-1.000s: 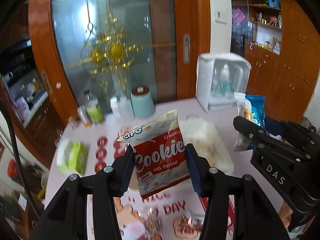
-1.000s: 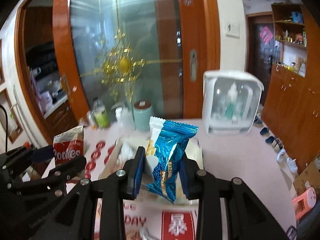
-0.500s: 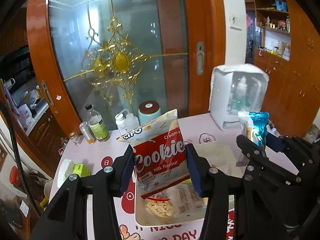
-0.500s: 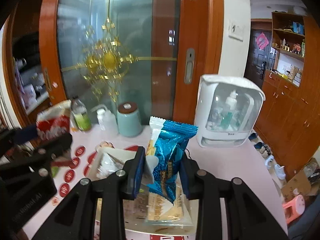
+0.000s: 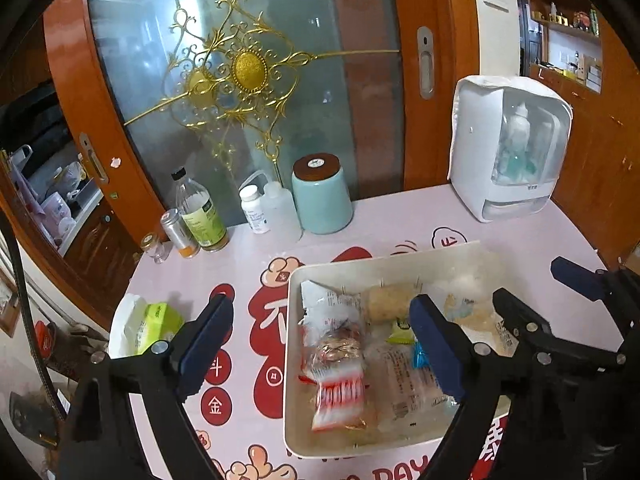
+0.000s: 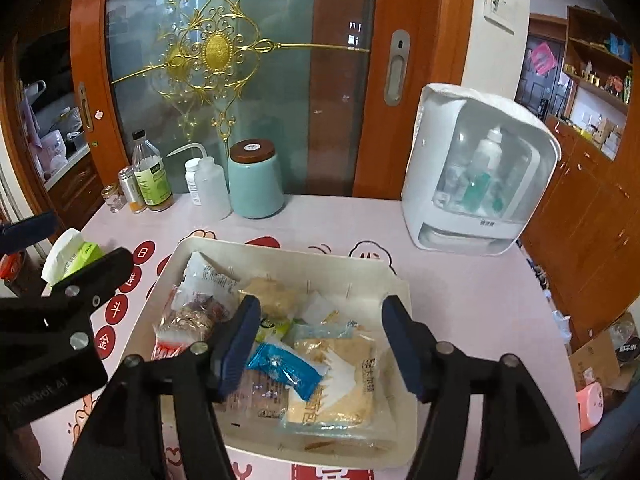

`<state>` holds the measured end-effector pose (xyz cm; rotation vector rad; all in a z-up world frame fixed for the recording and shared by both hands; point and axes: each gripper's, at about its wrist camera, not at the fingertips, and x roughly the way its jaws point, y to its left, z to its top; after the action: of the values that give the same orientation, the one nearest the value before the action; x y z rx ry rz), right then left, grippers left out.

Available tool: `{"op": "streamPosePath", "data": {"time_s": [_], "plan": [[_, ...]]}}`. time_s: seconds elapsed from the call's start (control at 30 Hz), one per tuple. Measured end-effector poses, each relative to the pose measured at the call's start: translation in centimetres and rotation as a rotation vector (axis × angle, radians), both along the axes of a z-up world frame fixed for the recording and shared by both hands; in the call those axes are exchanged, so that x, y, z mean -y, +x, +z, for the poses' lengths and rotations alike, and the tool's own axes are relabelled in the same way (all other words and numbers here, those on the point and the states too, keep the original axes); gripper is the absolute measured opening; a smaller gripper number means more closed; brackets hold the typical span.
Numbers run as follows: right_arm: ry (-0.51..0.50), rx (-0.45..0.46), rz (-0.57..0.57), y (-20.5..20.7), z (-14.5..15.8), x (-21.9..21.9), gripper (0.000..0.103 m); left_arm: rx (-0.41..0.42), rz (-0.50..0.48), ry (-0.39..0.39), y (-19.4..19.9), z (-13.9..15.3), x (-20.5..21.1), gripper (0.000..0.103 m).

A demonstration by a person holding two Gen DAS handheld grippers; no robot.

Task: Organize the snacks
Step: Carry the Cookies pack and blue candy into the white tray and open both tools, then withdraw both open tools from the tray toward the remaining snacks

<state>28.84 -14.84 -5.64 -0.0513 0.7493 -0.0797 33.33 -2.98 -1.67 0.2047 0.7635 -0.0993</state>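
A white tray (image 5: 291, 344) of wrapped snacks sits on the pink printed table. The red-and-white cookie pack (image 5: 340, 390) lies in its left half, below my left gripper (image 5: 320, 340). That gripper's jaws are opening wide and its pads touch nothing. In the right wrist view the blue packet (image 6: 284, 372) lies on other packs in the tray (image 6: 400, 284), under my right gripper (image 6: 320, 340). Its jaws are opening too and are free of the packet. Each view shows the other gripper at its edge: the right gripper (image 5: 548, 292) and the left gripper (image 6: 64, 248).
Along the back edge of the table stand a teal canister (image 5: 322, 196), several bottles (image 5: 200, 208) and a white box with a clear front (image 5: 508, 148). A green tissue pack (image 5: 152, 324) lies left of the tray. A glass sliding door (image 5: 248, 72) stands behind.
Both grippers came down over the tray and their jaws spread apart. The cookie pack left the left gripper and the blue packet left the right; both now lie in the tray.
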Motion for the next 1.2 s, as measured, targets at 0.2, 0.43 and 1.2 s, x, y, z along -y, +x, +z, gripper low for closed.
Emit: {"op": "streamPosePath", "data": {"time_s": [0.2,0.43,1.2], "plan": [[0.037,0.012,-0.009,-0.9,0.8,0.4,0.064,-0.002,-0.007,0.012,-1.6,0.5,-0.2,0.090],[0.061,0.042,-0.012,-3.0,2.4,0.7,0.064,0.016,-0.005,-0.006,-4.1,2.0,-0.5,0.090],[-0.001,0.183,0.072,-13.9,6.4,0.8,0.064,0.111,0.078,-0.061,-16.4,5.7,-4.5,0.092]]}}
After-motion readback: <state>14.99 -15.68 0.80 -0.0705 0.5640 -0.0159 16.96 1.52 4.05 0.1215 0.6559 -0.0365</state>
